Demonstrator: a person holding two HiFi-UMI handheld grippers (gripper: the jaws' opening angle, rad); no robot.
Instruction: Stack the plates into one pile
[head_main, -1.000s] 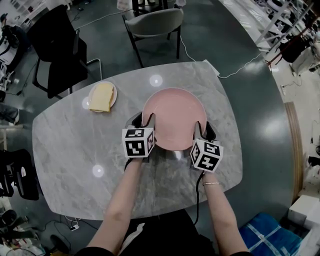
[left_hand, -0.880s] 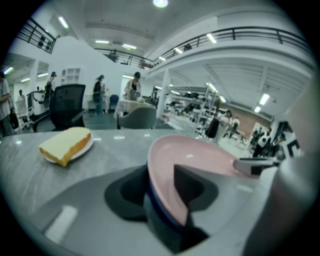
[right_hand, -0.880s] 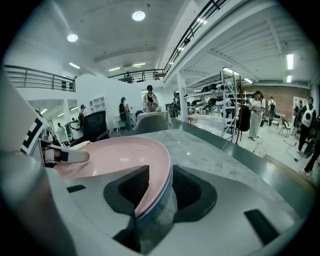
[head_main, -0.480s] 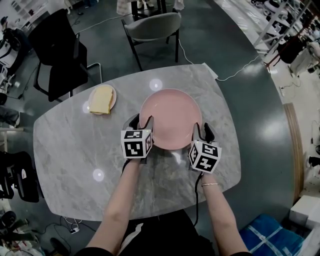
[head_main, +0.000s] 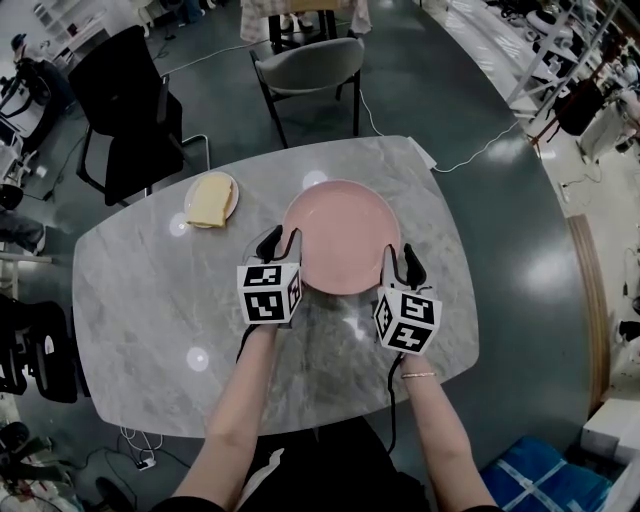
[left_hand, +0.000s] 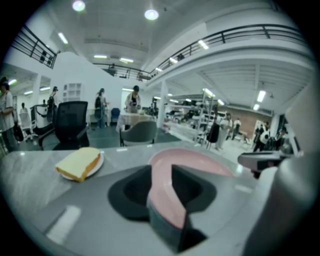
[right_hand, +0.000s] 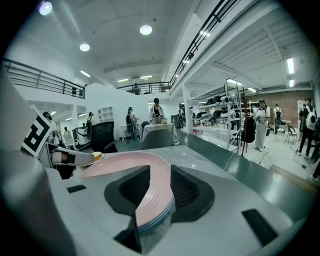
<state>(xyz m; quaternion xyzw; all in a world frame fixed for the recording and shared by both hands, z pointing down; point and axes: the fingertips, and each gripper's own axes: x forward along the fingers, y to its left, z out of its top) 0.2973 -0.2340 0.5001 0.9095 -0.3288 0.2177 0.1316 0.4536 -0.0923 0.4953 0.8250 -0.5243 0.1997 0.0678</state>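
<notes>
Closing on the pink plate (head_main: 343, 237) from both sides: the left gripper (head_main: 283, 241) is pinching the near-left rim between its jaws and the right gripper (head_main: 402, 262) the near-right rim, pads touching it. The plate is sitting at the middle of the table (head_main: 150, 300). The marker cubes (head_main: 268, 293) are showing black-and-white square codes. A small plate (head_main: 228, 205) carrying a yellow slab (head_main: 208, 200) is lying well apart, far left.
</notes>
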